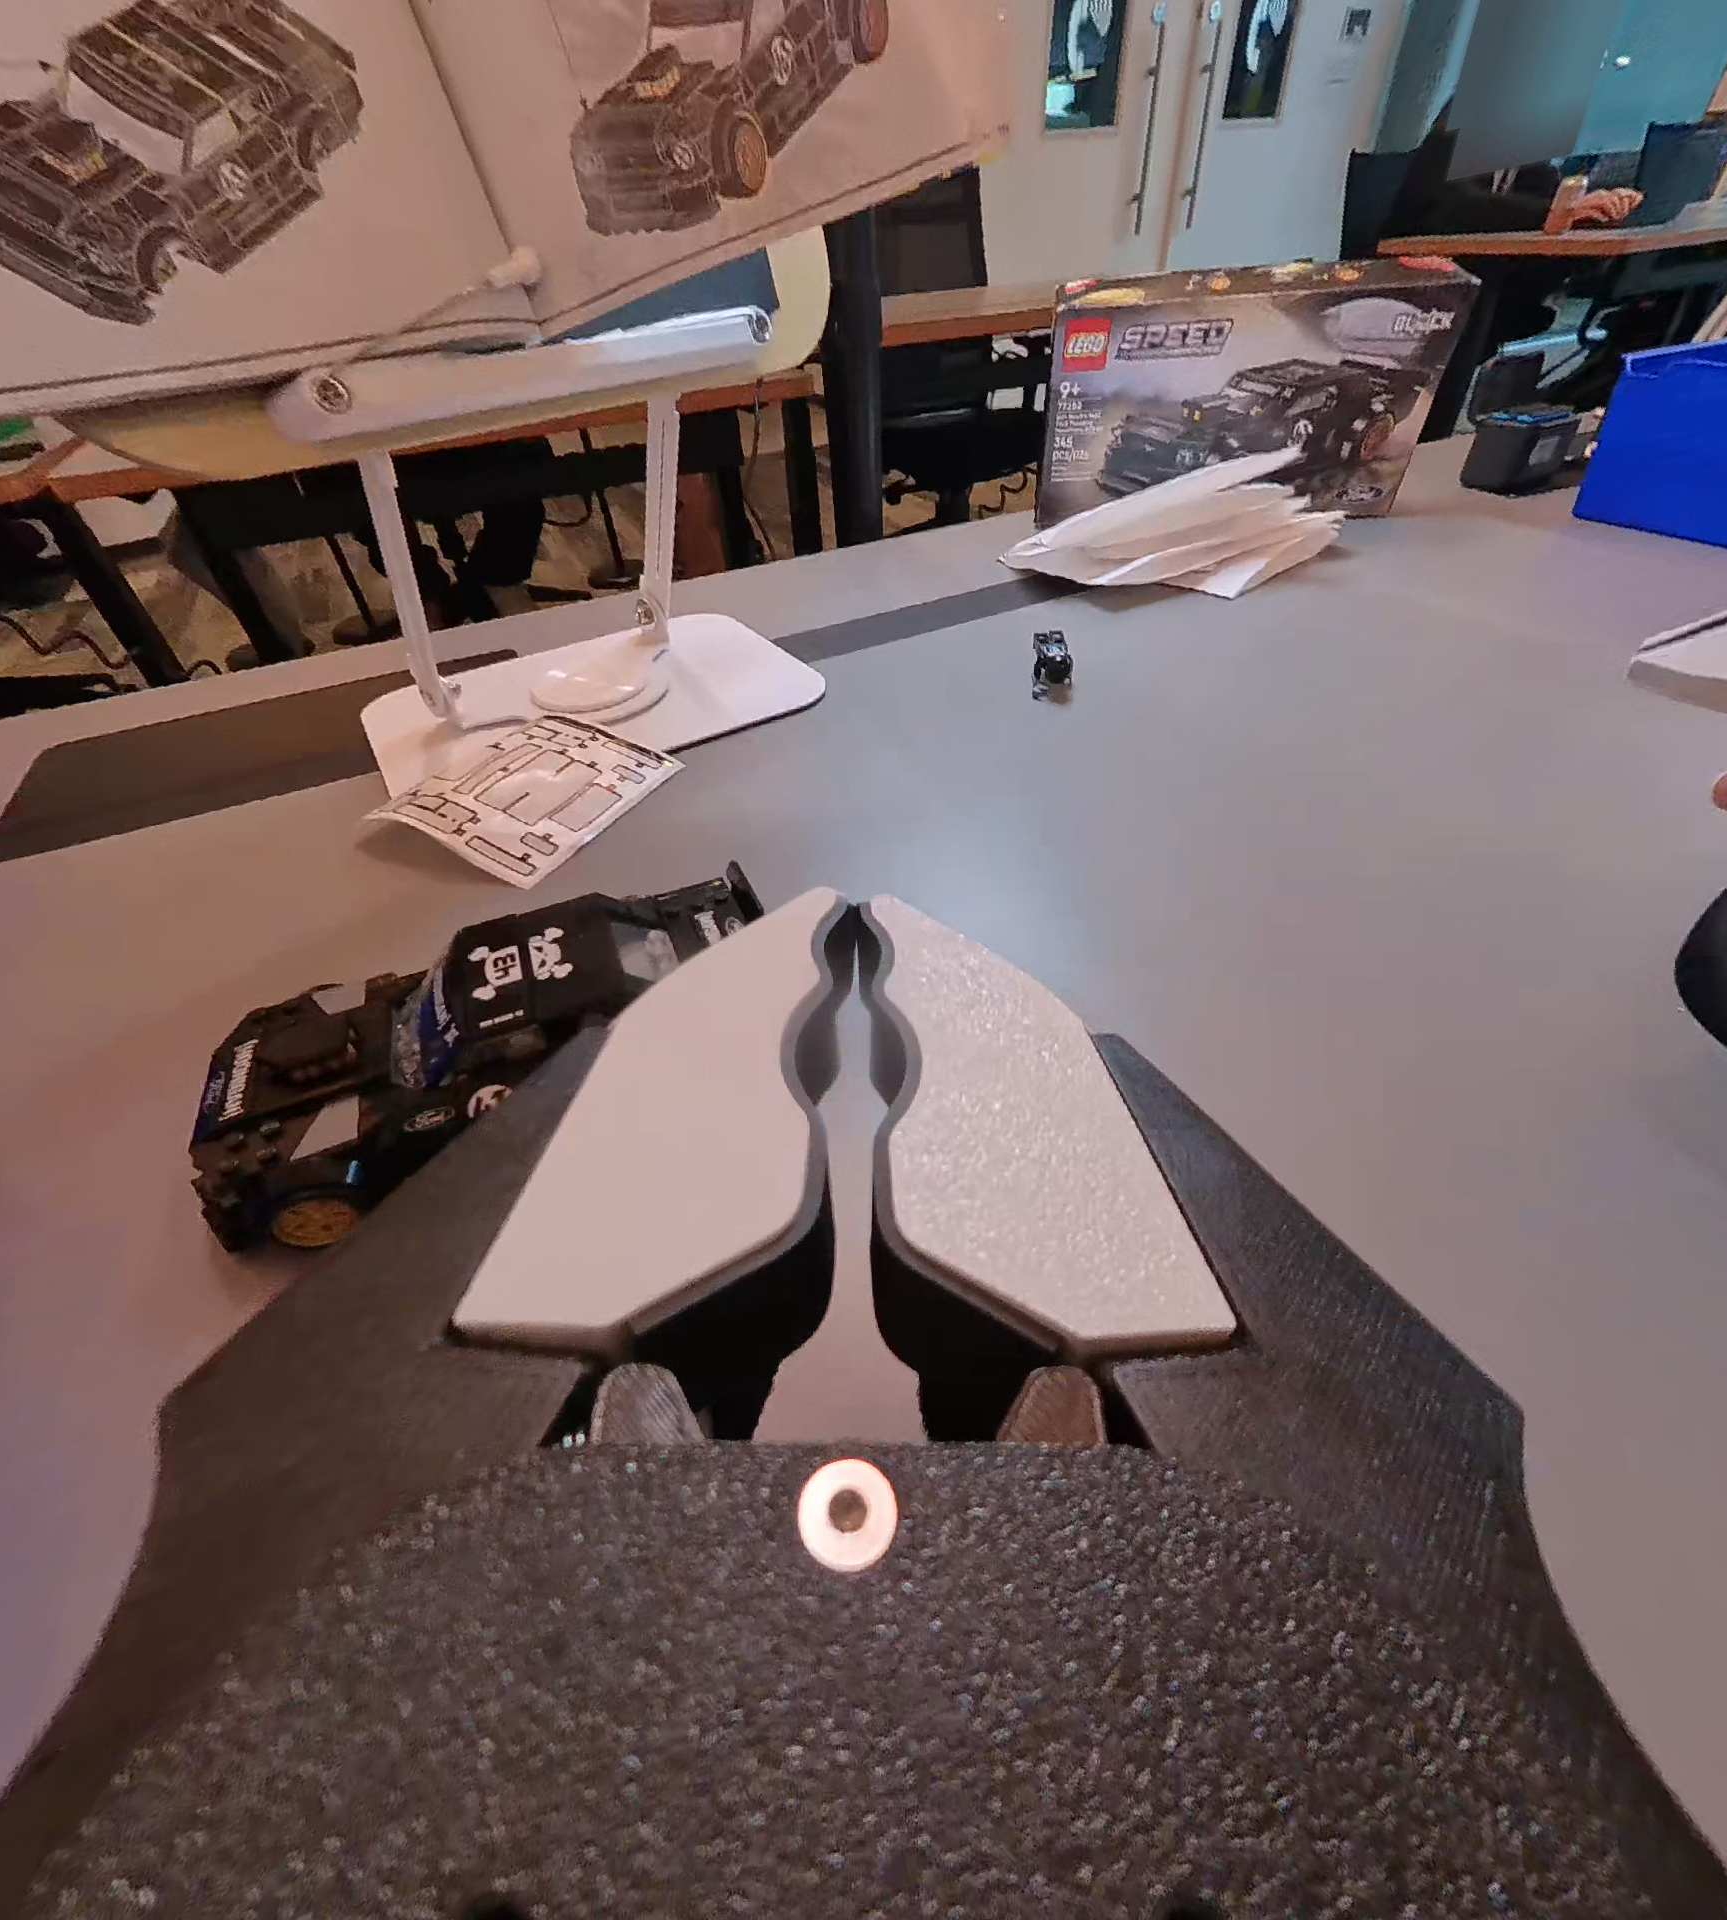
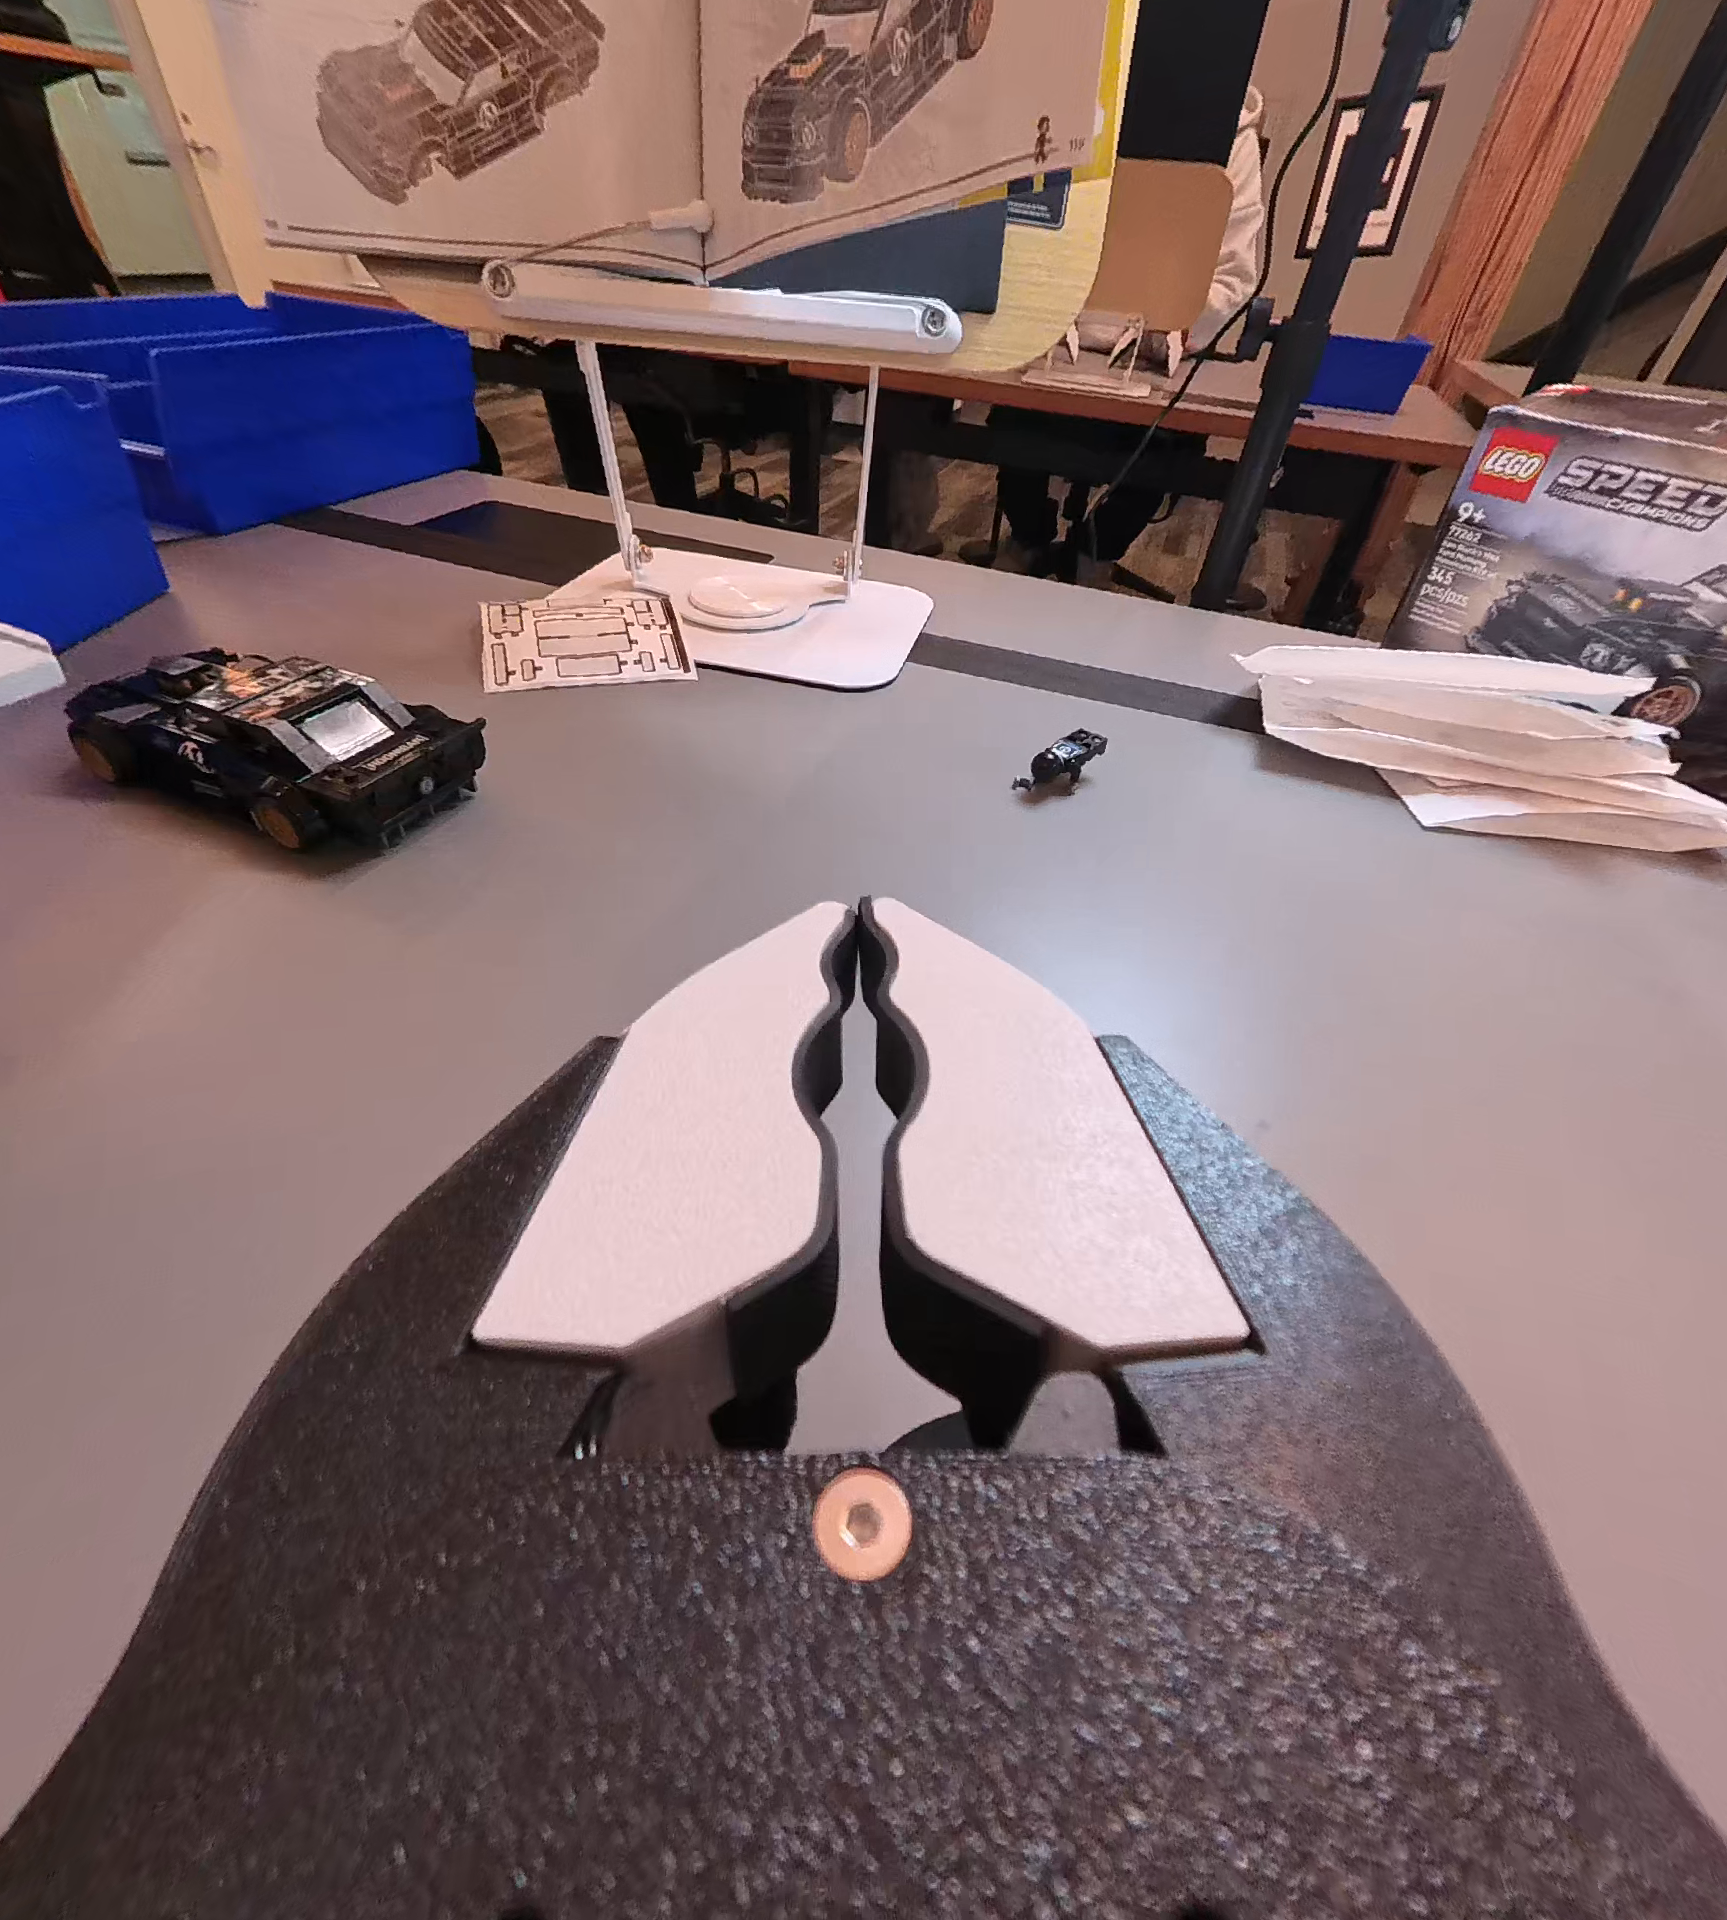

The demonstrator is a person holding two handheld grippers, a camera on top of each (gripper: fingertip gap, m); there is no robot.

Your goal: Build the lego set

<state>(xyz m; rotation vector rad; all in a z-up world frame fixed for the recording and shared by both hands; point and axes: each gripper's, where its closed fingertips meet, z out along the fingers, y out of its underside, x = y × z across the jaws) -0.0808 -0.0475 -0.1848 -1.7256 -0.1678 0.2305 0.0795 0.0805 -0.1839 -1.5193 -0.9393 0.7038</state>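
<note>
On the grey table (image 2: pixel 1358 1039) a white book stand (image 2: pixel 765 623) holds the open instruction booklet (image 2: pixel 693 114) at twelve o'clock in the right wrist view, with a used sticker sheet (image 2: pixel 584 644) touching its base. Blue bins (image 2: pixel 163 416) sit at ten o'clock; the set's box (image 2: pixel 1648 561) and a pile of empty paper bags (image 2: pixel 1482 738) at two o'clock. A small black minifigure (image 2: pixel 1061 764) lies alone near centre — nothing blocks it. The black lego car (image 2: pixel 272 743) stands at ten o'clock, gold-hubbed wheels on, stickered, looking complete. The left gripper (image 1: pixel 851 914) is pressed closed on nothing, its left finger overlapping the car's side in its own view. The right gripper (image 2: pixel 857 906) is likewise closed and empty.
</note>
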